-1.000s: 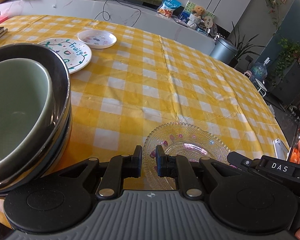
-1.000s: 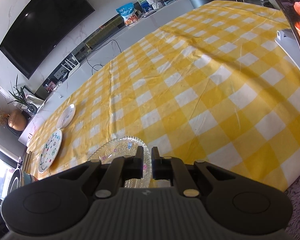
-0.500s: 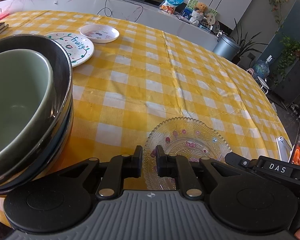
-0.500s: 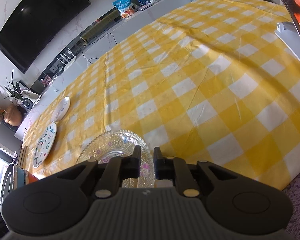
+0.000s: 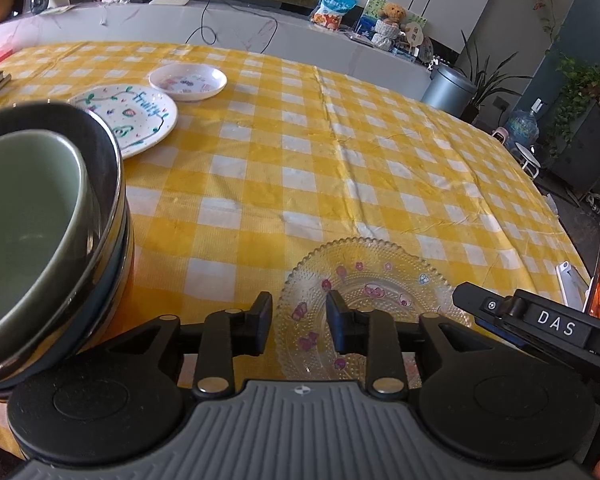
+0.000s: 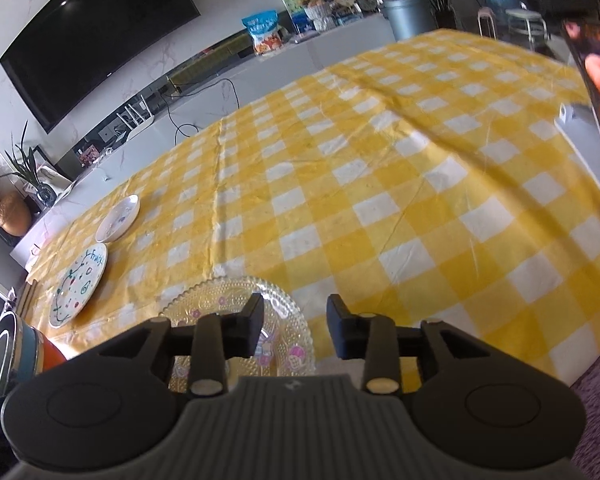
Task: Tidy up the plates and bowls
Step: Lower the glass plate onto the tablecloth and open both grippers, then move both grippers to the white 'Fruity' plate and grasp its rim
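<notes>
A clear glass plate [image 5: 372, 280] [image 6: 224, 304] with pink flowers lies near the table's front edge. My left gripper [image 5: 299, 320] hovers over its near left rim, jaws opening, nothing between them. My right gripper [image 6: 295, 322] hovers at the plate's right rim, jaws opening, also holding nothing. A green bowl [image 5: 24, 216] sits nested in a stack of dark bowls [image 5: 112, 184] at the left. Farther back lie a white "Fruity" plate [image 5: 136, 116] [image 6: 80, 284] and a small white dish [image 5: 188, 81] [image 6: 118, 218].
The yellow checked tablecloth [image 5: 300, 168] covers the table. A tablet on a stand [image 6: 588, 120] stands at the right edge. The other gripper's black body [image 5: 540, 328] shows at the lower right of the left wrist view. A grey counter [image 5: 260, 28] with clutter runs behind the table.
Both grippers' jaws have parted from nearly shut to a clear gap. Both hands stayed almost in place over the glass plate.
</notes>
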`<state>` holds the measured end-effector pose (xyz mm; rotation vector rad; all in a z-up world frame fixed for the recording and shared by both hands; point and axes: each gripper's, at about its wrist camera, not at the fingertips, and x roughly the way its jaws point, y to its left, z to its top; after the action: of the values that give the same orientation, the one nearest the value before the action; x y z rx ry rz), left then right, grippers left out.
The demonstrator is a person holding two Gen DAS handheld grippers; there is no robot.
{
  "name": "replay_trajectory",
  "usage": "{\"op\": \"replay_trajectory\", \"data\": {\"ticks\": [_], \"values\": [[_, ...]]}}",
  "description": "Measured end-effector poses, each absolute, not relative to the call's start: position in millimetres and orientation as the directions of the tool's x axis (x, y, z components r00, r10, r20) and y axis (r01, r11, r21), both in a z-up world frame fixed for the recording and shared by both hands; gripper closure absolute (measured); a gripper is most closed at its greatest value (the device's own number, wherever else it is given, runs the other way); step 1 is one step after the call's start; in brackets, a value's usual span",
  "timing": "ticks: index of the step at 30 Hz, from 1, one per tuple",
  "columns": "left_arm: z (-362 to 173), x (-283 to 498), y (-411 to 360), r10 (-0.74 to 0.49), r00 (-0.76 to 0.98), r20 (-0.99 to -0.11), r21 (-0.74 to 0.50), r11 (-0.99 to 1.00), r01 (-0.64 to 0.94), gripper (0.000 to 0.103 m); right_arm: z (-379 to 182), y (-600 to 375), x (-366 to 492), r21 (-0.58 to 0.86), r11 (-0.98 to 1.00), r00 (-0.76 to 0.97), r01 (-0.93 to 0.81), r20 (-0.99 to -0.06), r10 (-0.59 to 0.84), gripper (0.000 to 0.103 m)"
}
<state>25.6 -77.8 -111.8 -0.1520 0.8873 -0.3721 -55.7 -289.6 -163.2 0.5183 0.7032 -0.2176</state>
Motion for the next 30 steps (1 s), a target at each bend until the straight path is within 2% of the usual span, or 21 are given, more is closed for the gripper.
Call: {"op": "replay_trajectory", "data": {"ticks": [3,10,12,15,21,30], "values": [[-102.6,23.4,-80.0,-0.397,0.589,-0.704,-0.286,0.917,0.277,0.055,-158.4,-287.8,-56.6,0.368,0.861,0.755,0.351,-0.656,-0.027,0.064],[-75.3,22.9,-82.4,-0.459,0.588,-0.666,-0.313,0.887,0.338,0.047,-143.0,-284.5,-57.2,0.358,0.864,0.768,0.355,-0.638,-0.051,0.053],[-65.8,24.2,-83.3,-0.462,0.584,-0.668,-0.302,0.885,0.355,0.046,-138.0,-281.8,-56.7,0.357,0.864,0.772,0.355,-0.633,-0.055,0.047],[-52.6,26.7,-80.5,-0.459,0.583,-0.671,-0.277,0.884,0.376,0.046,-130.6,-276.5,-55.2,0.361,0.868,0.779,0.341,-0.625,-0.046,0.044],[-28.8,37.7,-61.8,-0.405,0.624,-0.668,-0.201,0.906,0.373,0.044,-118.4,-259.9,-47.8,0.343,0.889,0.784,0.303,-0.621,-0.027,0.033],[-14.6,63.8,-19.4,-0.316,0.679,-0.662,-0.139,0.943,0.304,0.043,-103.7,-229.6,-23.4,0.32,0.922,0.782,0.218,-0.623,0.031,0.03]]}}
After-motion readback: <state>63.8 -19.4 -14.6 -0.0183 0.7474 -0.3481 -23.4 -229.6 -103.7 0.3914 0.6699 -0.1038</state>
